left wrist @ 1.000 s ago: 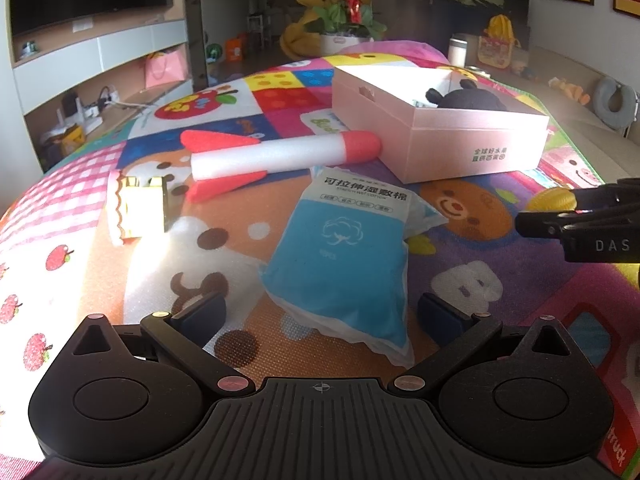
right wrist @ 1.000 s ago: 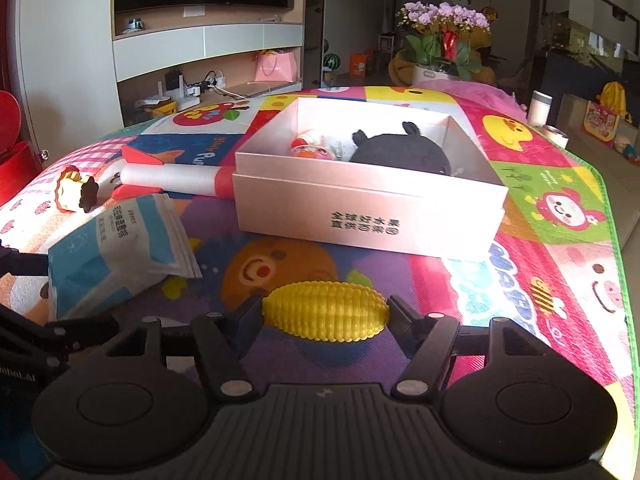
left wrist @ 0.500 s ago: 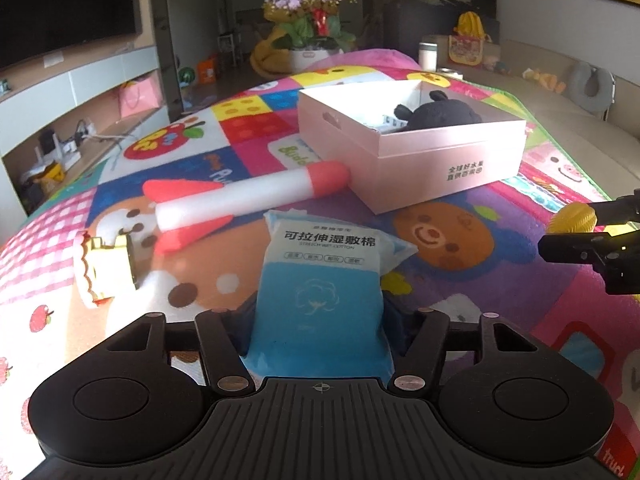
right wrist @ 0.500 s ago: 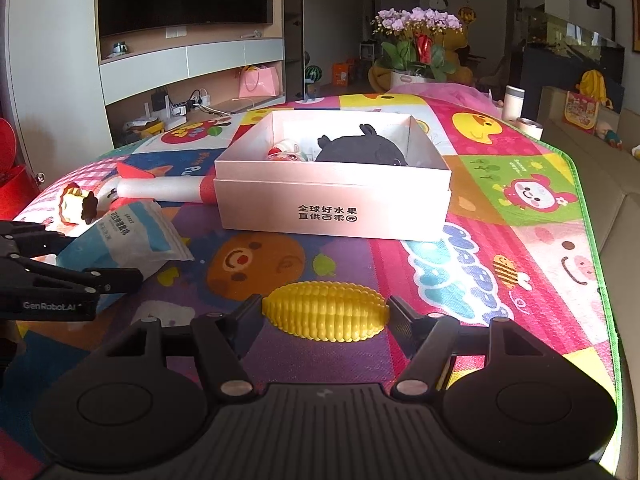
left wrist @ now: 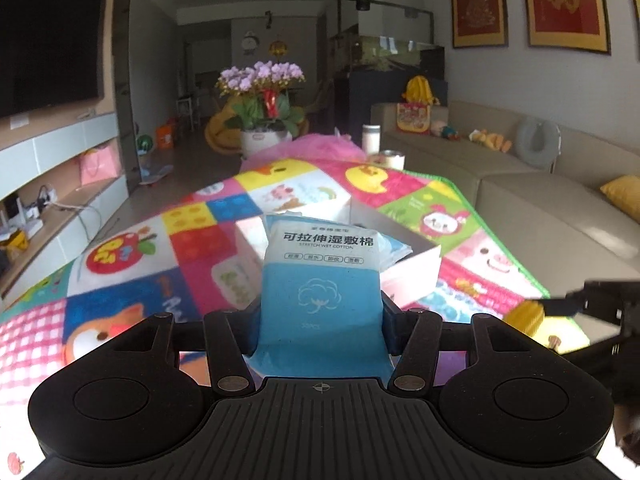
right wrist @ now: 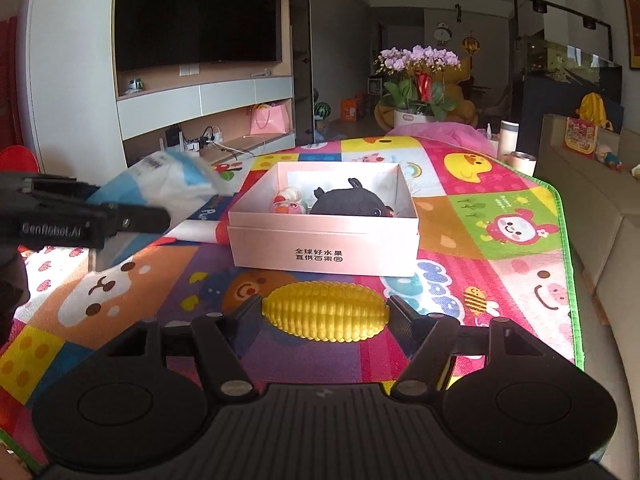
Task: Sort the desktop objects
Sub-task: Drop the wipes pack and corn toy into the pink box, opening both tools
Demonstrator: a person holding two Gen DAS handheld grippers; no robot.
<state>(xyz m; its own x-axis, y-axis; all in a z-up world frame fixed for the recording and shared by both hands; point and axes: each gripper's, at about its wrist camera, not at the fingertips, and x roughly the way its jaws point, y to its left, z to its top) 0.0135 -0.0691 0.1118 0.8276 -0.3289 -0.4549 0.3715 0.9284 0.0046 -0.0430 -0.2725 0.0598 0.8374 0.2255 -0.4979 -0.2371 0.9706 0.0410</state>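
A blue-and-white wet cotton pack (left wrist: 320,280) hangs above the mat between the fingers of my left gripper (left wrist: 320,320). The jaws are closing and the pads press its sides. In the right wrist view the same pack (right wrist: 172,180) is lifted at the left, with the left gripper (right wrist: 132,220) around it. My right gripper (right wrist: 326,316) is shut on a yellow corn toy (right wrist: 326,312), held just in front of the pink box (right wrist: 324,248). The box holds a black plush (right wrist: 352,204) and a small pink toy (right wrist: 286,204). The pack hides most of the box (left wrist: 416,268) in the left wrist view.
A white and red foam rocket (right wrist: 200,234) lies left of the box on the colourful play mat (right wrist: 500,264). Two cups (right wrist: 516,148) stand near the mat's far edge, with a flower pot (right wrist: 416,80) beyond. A beige sofa (left wrist: 540,216) runs along the right.
The left gripper's jaws closed on the cotton pack and lifted it off the mat toward the box. The right gripper rose with the corn toy and moved closer to the box.
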